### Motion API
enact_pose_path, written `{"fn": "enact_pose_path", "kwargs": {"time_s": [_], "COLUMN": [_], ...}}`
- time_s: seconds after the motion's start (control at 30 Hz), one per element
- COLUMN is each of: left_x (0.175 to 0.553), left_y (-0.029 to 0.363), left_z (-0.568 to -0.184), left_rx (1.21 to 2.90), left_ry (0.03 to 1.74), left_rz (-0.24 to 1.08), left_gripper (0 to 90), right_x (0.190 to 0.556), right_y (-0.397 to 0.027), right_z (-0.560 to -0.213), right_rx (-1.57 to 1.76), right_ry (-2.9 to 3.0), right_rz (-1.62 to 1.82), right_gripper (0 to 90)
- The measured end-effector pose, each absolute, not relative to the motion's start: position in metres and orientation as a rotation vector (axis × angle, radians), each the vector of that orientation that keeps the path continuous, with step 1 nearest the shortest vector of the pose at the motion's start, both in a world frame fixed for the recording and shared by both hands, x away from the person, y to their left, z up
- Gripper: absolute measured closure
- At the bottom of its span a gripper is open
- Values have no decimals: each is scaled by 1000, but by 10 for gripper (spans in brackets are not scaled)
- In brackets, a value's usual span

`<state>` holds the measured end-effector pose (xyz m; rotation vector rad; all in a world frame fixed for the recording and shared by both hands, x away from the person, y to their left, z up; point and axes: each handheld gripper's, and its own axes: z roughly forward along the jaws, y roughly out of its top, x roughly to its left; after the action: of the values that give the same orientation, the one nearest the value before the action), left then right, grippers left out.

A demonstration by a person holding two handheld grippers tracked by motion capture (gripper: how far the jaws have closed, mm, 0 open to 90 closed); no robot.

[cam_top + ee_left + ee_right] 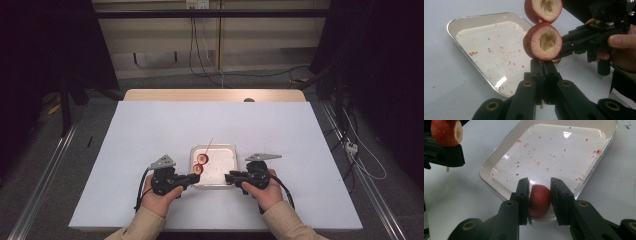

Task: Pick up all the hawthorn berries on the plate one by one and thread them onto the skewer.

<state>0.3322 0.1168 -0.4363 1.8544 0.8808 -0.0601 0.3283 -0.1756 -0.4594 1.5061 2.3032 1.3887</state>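
Note:
My left gripper (542, 63) is shut on a thin wooden skewer (541, 105) that carries two cored red fruits, a lower one (542, 41) and an upper one (544, 8). In the high view the skewered fruits (200, 164) hang over the left part of a white square tray (220, 148). My right gripper (539, 188) is shut on a whole red fruit (539, 200) at the tray's near rim (489, 180). Its jaws point toward the skewer from the right (230, 177). The left gripper (444, 155) faces it closely.
The tray floor is wet and speckled with red peel flecks (472, 53). It stands near the front middle of a white table (150, 125). A wooden edge (215, 95) runs along the far side, with cables on the floor beyond.

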Motion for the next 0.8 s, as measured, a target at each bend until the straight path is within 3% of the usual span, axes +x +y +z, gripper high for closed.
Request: {"fn": "enact_pose_path", "kwargs": {"time_s": [0.47,0.8], "left_x": [332,332], "left_y": [115,111], "left_z": [-436,-437], "left_rx": [1864,1886], "left_ry": [873,858], "left_rz": [-68,-89], "left_gripper": [888,888], "right_x": [329,337], "right_y": [-175,-193], "right_z": [-460,-445], "right_rx": [1552,1699], "right_ry": [2299,2068], "right_rz": [1397,1613], "right_gripper": [725,730]}}
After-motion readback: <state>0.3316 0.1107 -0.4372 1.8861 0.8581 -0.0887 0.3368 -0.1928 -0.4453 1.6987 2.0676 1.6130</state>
